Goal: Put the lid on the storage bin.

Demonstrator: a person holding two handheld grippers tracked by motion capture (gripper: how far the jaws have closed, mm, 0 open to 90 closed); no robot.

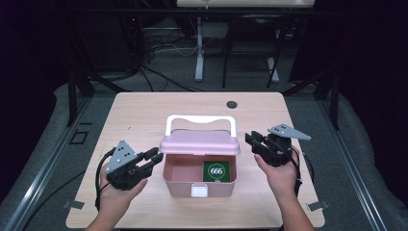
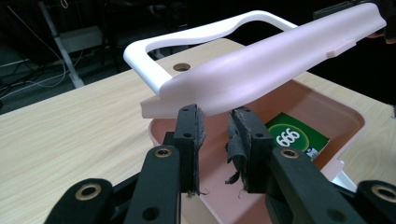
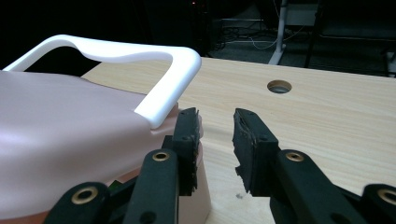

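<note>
A pink box [image 1: 178, 183] stands on the table's middle with its pink lid [image 1: 199, 142] raised partway and its white handle [image 1: 199, 118] at the back. Inside, at the right, lies a green card marked 666 [image 1: 216, 171]. My left gripper [image 1: 153, 158] is at the lid's left end. In the left gripper view its tips [image 2: 215, 116] sit just under the lid's edge [image 2: 261, 70], open, with nothing between them. My right gripper [image 1: 252, 140] is at the lid's right end. In the right gripper view it [image 3: 215, 119] stands open beside the box, one jaw close under the handle [image 3: 163, 93].
A round hole [image 1: 232, 104] is in the wooden table [image 1: 134, 110] behind the box. A white latch [image 1: 199, 191] sits on the box's front wall. Beyond the far edge are cables and table legs on a dark floor.
</note>
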